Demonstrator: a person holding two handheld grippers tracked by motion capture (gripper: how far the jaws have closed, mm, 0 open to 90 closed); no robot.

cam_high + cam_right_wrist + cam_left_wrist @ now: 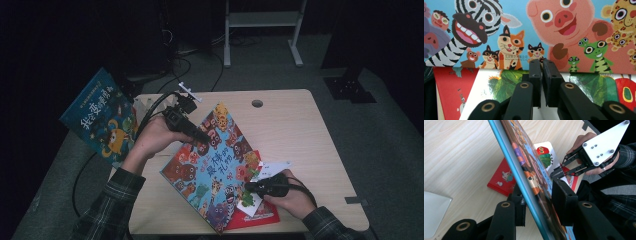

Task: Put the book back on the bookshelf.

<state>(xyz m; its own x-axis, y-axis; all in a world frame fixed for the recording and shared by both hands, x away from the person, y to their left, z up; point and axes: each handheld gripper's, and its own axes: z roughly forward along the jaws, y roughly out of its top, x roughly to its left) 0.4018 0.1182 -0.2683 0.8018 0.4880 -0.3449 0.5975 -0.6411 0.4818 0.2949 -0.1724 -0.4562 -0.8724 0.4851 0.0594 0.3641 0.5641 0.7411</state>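
A large blue picture book (215, 165) with cartoon animals stands tilted on the table, its left edge raised. My left gripper (202, 136) is shut on that raised edge; in the left gripper view its jaws (539, 202) clamp both covers of the book (529, 167). My right gripper (248, 188) is shut and holds nothing, with its tips (542, 62) against the lower edge of the animal cover (524, 32). It also shows in the left gripper view (552, 175). Under the big book lie a white caterpillar book (506, 82) and a red book (260, 217).
Another blue picture book (100, 117) stands tilted off the table's left edge. The wooden table (300, 130) has a round hole (257, 103) near its far edge. A white metal frame (262, 20) stands on the floor behind. Cables trail from the left gripper.
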